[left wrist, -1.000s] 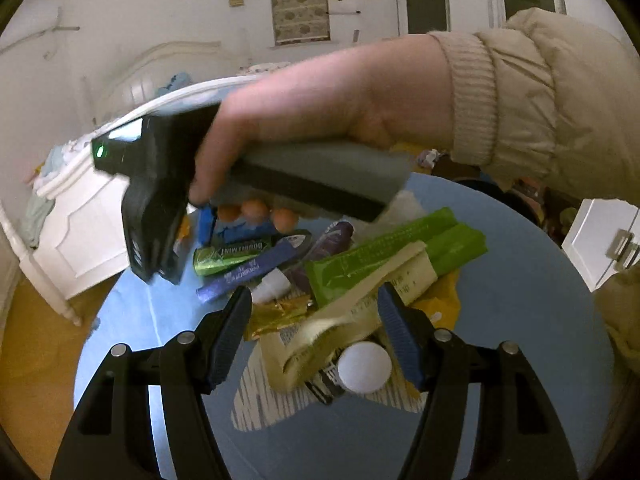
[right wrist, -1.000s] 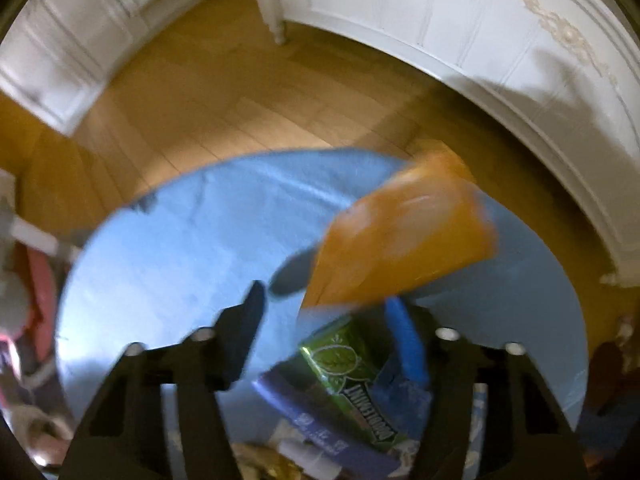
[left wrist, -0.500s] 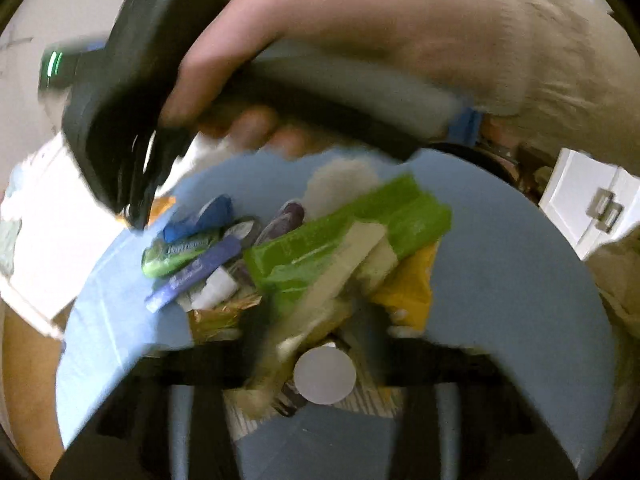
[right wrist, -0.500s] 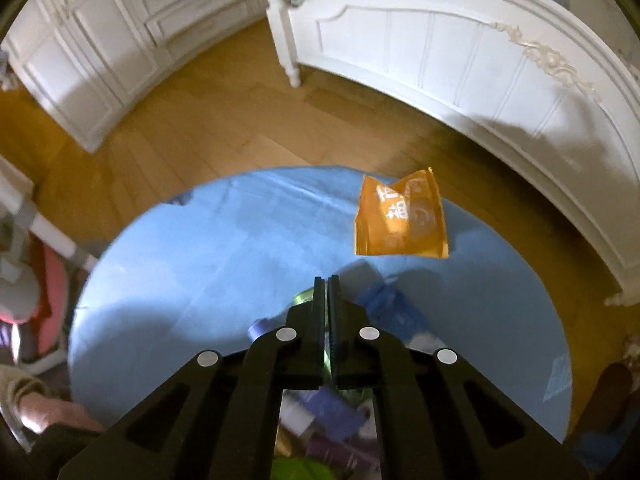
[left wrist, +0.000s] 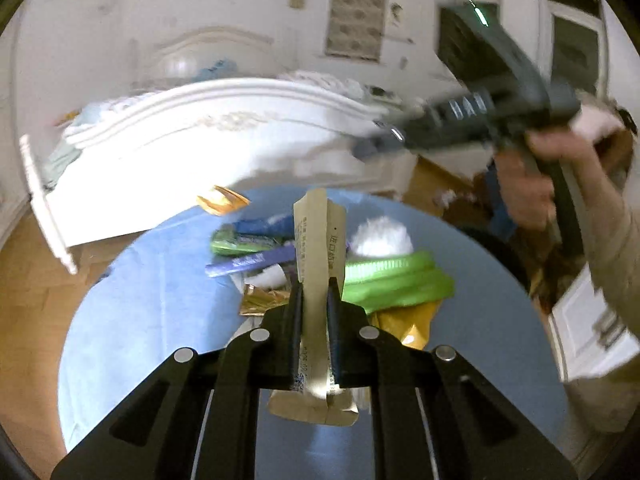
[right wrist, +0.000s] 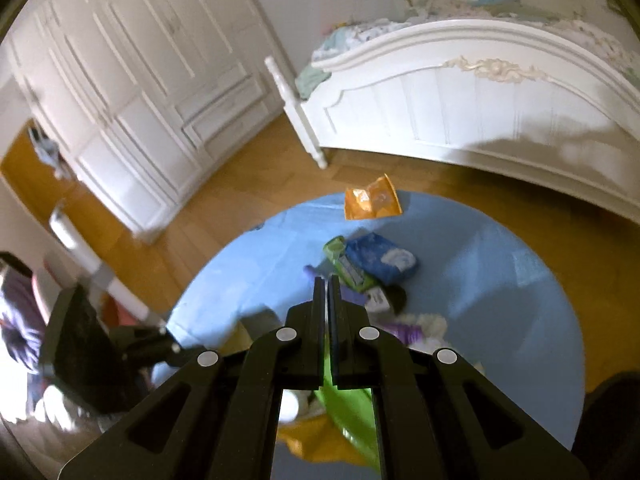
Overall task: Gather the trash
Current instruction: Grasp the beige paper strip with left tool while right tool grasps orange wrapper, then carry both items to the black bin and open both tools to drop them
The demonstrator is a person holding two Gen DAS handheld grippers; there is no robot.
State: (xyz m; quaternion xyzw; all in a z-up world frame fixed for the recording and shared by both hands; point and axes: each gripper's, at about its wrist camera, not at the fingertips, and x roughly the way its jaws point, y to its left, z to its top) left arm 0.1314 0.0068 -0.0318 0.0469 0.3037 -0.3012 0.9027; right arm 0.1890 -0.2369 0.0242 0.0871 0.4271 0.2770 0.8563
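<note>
Trash lies heaped on the round blue table (left wrist: 152,320), and the left gripper (left wrist: 315,308) is pinching one piece of it: a tan paper wrapper (left wrist: 316,236) with black print. Its jaws have just been closing, and the pads now press the wrapper from both sides, so that it stands upright between them, its top poking well ahead of the fingertips and its lower end hanging below the jaws. Just to the right of this claw sits a bright green packet (left wrist: 392,280), with a white fluffy wad (left wrist: 384,236) beyond it and a yellow bag (left wrist: 412,320) under it. To the left and ahead of the fingertips lie a purple stick packet (left wrist: 248,264), a smaller green wrapper (left wrist: 236,242) and a crumpled gold foil (left wrist: 260,300).

The right gripper (right wrist: 327,284) is pressed fully together (nothing can be made out between the tips). Directly ahead of it lie the green wrapper (right wrist: 348,268) and a blue packet (right wrist: 380,258); farther ahead, at the table's far edge, an orange packet (right wrist: 372,204) stands apart from the pile. Below its jaws the bright green packet (right wrist: 352,412) shows through. Seen from the left wrist, this gripper (left wrist: 364,150) is blurred, up and to the right, gripped by a hand (left wrist: 532,184) in a beige sleeve (left wrist: 616,264). A white bed (right wrist: 460,96) stands beyond the table.
</note>
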